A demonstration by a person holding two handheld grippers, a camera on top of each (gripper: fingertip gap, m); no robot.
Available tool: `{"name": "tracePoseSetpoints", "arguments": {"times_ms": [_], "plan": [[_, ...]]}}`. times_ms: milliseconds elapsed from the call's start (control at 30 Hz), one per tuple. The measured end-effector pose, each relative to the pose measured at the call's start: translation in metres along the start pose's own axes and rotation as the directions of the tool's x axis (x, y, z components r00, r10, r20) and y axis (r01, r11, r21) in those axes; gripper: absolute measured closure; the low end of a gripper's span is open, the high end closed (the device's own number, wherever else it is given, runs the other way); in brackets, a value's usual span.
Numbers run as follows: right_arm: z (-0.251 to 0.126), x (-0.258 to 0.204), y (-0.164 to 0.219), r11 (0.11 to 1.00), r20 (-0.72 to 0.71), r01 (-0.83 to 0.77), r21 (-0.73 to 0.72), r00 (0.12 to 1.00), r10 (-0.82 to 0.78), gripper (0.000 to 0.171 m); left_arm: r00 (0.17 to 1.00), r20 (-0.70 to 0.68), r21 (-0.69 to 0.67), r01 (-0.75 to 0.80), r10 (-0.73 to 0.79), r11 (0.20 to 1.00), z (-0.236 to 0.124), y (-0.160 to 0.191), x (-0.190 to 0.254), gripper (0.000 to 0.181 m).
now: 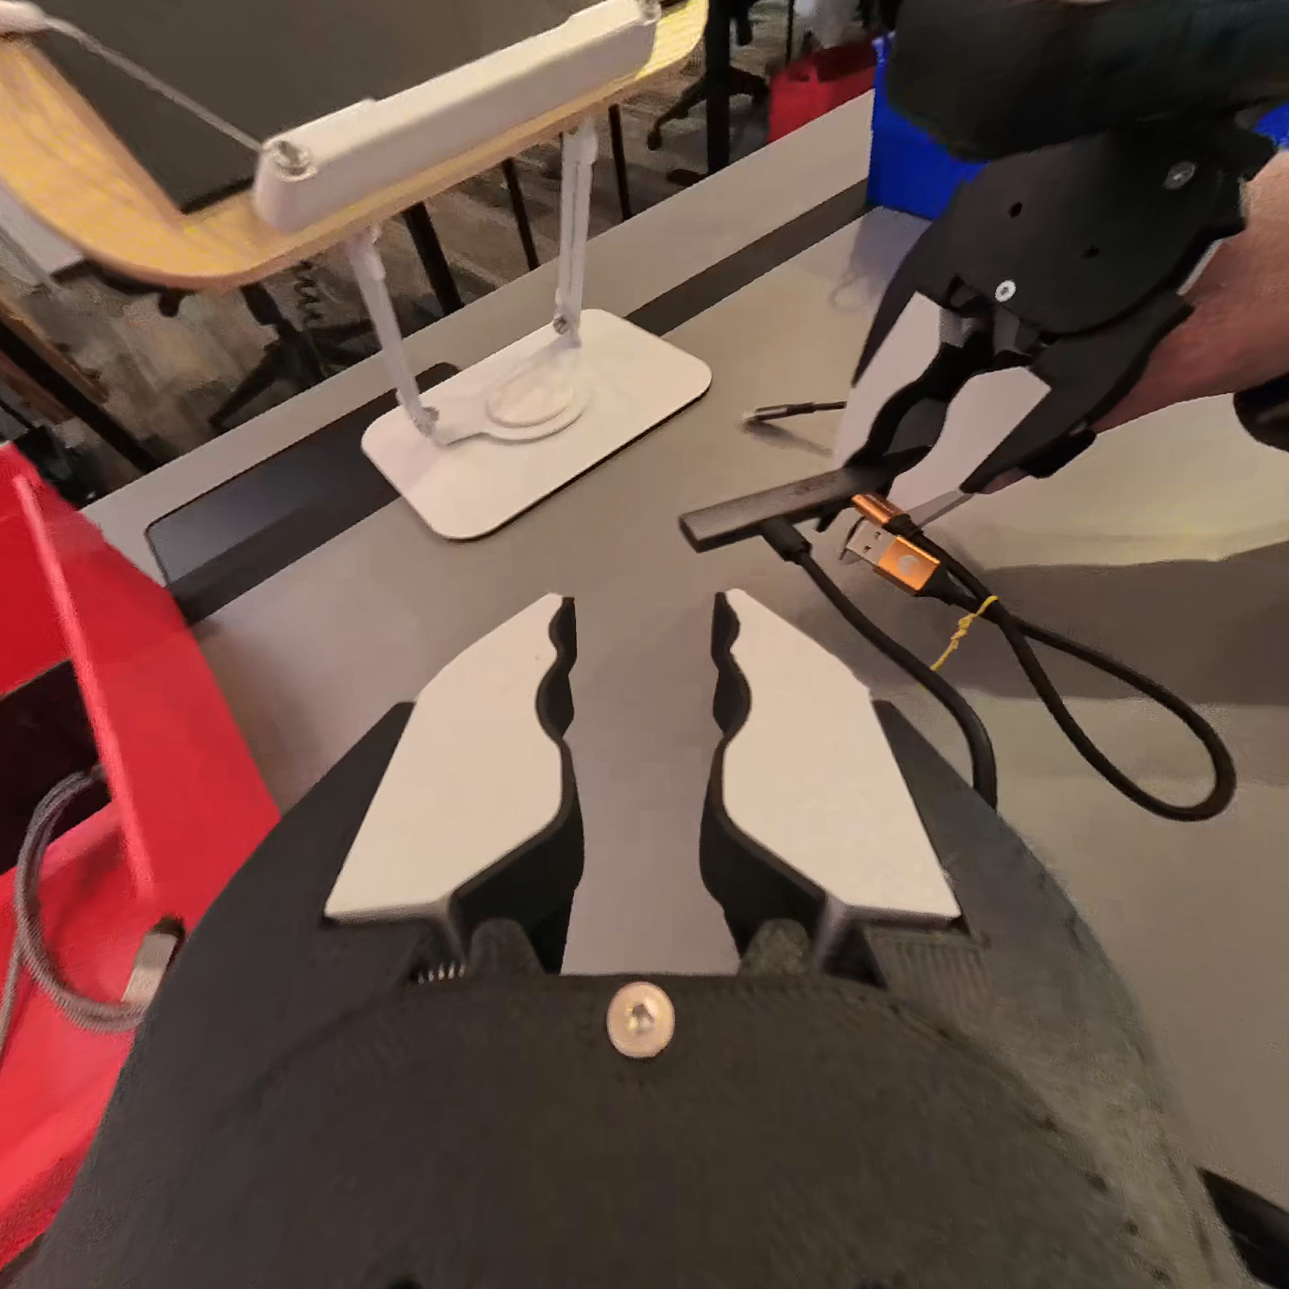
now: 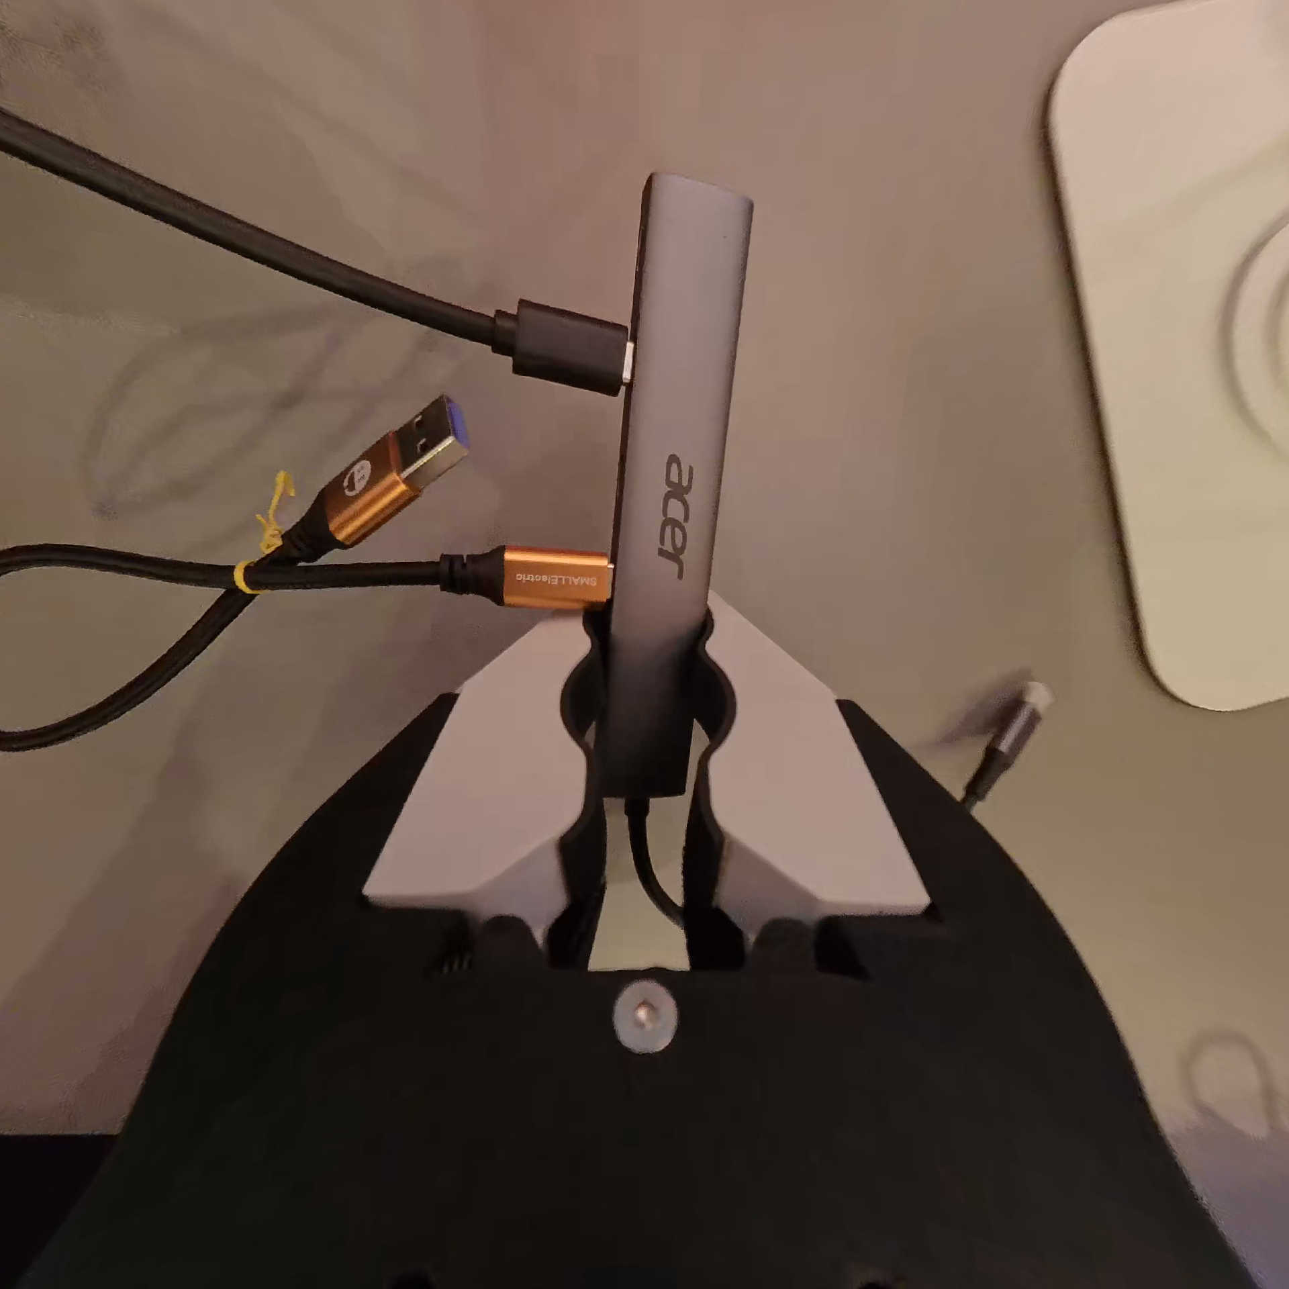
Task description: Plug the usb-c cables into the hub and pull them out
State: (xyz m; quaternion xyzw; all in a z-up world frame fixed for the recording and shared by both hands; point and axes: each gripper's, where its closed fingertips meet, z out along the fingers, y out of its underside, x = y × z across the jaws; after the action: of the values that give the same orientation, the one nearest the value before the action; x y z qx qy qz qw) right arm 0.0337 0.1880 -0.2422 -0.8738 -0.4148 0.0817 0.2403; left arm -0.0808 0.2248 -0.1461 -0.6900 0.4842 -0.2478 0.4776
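Right gripper clamps hub; left gripper open, empty. Weak clamp: pulling plugs may drag hub loose.

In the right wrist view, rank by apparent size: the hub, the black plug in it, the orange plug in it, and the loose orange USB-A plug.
1. Hub, clearly largest.
2. Loose orange USB-A plug.
3. Black plug and orange plug: too alike to rank.

The left wrist view looks forward and down along its own fingers over the grey table, from farther off. The right wrist view faces almost straight down, close. Both share the slim grey metal hub and the white flat stand base.
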Motion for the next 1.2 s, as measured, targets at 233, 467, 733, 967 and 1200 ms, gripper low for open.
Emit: {"name": "tracePoseSetpoints", "arguments": {"times_ms": [233, 467, 733, 967, 1200], "plan": [[0.021, -0.011, 0.009, 1.0, 0.023, -0.015, -0.026, 1.0, 0.016, 0.155, 0.975, 0.175, 0.129, 0.117, -0.139, 0.985, -0.041, 0.007, -0.061, 0.153], [0.019, -0.013, 0.003, 1.0, -0.035, 0.016, -0.018, 0.999, -0.017, 0.155, 0.835, 0.428, 0.354, 0.196, -0.345, 0.914, -0.081, 0.0, -0.128, 0.172], [-0.002, -0.014, -0.001, 0.999, -0.073, 0.004, 0.032, 0.997, -0.001, 0.155, 0.793, 0.557, 0.284, 0.094, -0.244, 0.954, -0.085, 0.003, -0.162, 0.181], [-0.011, 0.001, 0.01, 0.999, -0.135, -0.032, 0.04, 0.99, 0.037, 0.155, 0.64, 0.766, 0.054, -0.156, 0.059, 0.986, -0.105, -0.002, -0.177, 0.181], [-0.017, 0.012, 0.032, 0.996, -0.15, -0.088, 0.031, 0.984, 0.092, 0.155, 0.726, 0.673, -0.057, -0.139, 0.14, 0.989, -0.103, 0.007, -0.196, 0.181]]}}
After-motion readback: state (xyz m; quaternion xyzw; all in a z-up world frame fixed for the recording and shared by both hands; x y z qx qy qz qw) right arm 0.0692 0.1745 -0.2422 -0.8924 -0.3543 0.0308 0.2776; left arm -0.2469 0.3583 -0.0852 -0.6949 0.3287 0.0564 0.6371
